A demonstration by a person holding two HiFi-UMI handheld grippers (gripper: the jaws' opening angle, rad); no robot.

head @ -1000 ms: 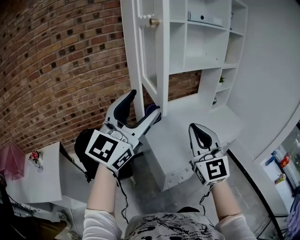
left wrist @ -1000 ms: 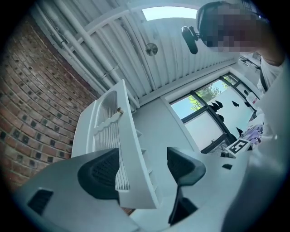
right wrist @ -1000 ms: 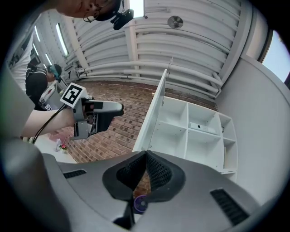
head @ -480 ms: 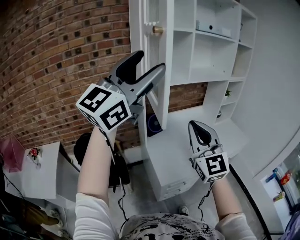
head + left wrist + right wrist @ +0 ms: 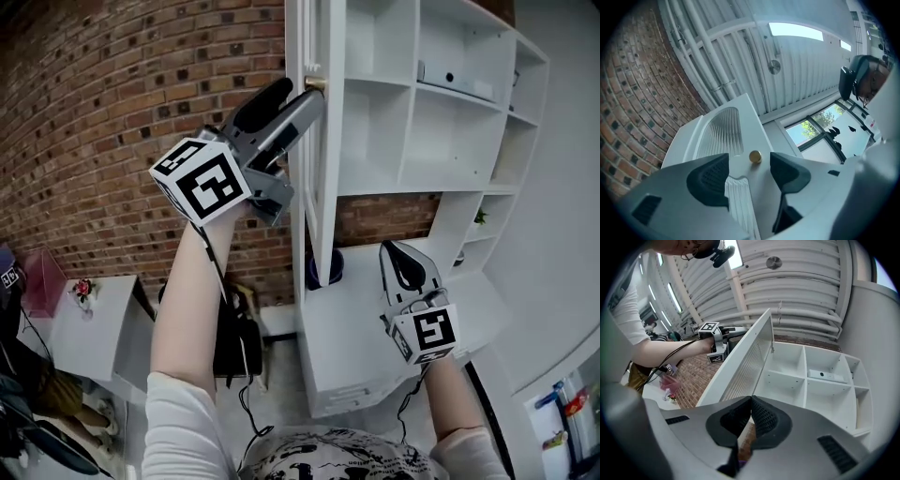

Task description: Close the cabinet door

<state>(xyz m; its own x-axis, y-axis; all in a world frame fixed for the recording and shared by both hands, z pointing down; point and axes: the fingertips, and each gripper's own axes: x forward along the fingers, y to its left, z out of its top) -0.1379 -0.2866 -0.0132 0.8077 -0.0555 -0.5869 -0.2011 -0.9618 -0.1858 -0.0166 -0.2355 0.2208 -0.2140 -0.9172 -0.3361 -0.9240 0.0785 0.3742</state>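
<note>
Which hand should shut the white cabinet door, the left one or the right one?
Left. The left gripper is up at the brass knob of the open door, its jaws closing with the knob in the gap, untouched. The right gripper hangs lower, shut, away from the door.

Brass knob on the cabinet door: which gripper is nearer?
Left. The left gripper is up at the brass knob, its fingers closing with the knob just ahead of their gap, not touched. The right gripper is shut, well below the knob.
</note>
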